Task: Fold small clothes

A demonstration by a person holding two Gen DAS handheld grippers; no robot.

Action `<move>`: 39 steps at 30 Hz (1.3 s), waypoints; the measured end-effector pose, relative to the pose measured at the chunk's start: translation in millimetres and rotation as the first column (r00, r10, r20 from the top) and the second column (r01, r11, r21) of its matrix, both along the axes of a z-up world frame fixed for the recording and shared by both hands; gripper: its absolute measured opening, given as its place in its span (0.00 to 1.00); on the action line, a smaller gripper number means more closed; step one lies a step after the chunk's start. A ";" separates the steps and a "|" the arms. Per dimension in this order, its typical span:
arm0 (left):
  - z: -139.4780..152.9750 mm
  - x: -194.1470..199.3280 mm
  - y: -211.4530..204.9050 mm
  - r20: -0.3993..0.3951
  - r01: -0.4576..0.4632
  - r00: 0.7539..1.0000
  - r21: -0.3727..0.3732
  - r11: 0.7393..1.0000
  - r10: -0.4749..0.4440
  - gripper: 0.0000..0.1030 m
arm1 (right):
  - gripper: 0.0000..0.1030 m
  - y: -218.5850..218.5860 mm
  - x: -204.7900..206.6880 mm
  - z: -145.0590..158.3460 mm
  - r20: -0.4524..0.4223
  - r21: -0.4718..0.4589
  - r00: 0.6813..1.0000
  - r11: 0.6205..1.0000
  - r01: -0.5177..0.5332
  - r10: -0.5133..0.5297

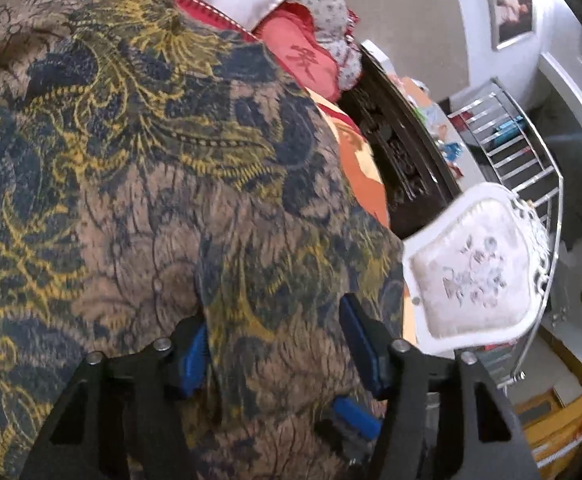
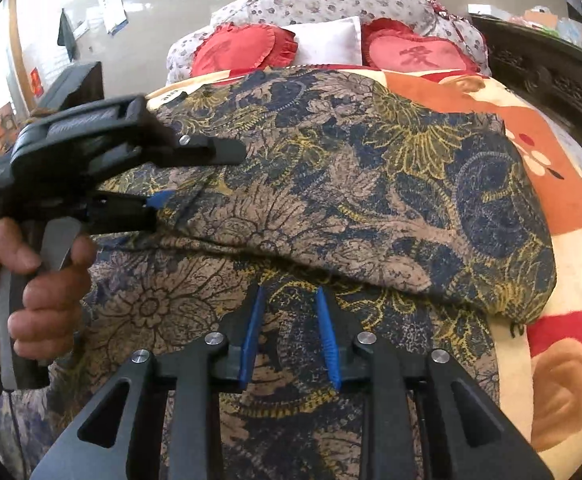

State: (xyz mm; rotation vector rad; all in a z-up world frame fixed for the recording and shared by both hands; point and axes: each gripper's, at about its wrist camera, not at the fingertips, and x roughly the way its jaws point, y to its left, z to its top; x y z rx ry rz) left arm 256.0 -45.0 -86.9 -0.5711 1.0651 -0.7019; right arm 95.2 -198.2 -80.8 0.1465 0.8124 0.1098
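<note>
A brown, navy and yellow floral garment [image 1: 163, 184] lies spread on the bed and fills most of both views [image 2: 371, 184]. Its far part is folded over towards me into a thick doubled edge. My left gripper [image 1: 275, 328] is open, its blue pads apart over the cloth; in the right wrist view [image 2: 187, 176] it comes in from the left, held by a hand, with the folded edge between its jaws. My right gripper [image 2: 291, 304] is open, its fingertips resting on the lower layer of the garment just below the fold.
An orange, red and cream blanket [image 2: 563, 264] covers the bed under the garment. Red heart pillows [image 2: 415, 56] and a white pillow [image 2: 327, 46] lie at the head. A dark carved headboard [image 1: 399, 148], a white padded chair back [image 1: 475, 268] and a metal rail [image 1: 523, 160] stand to the right.
</note>
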 end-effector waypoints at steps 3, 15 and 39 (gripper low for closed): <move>0.7 -0.5 -1.9 -0.008 -0.042 0.999 0.089 0.995 0.043 0.03 | 0.34 0.3 2.9 -1.7 0.001 -0.009 1.000 1.000 0.010 -0.010; 69.6 -41.5 95.1 0.205 -0.206 0.964 0.179 0.962 0.169 0.03 | 0.34 2.6 -0.1 -1.1 -0.004 -0.013 1.000 1.000 0.018 -0.018; 57.2 -67.5 114.9 0.378 -0.402 0.896 0.460 0.792 0.235 0.31 | 0.33 -92.7 8.9 40.7 0.033 0.109 0.951 0.947 0.302 -0.307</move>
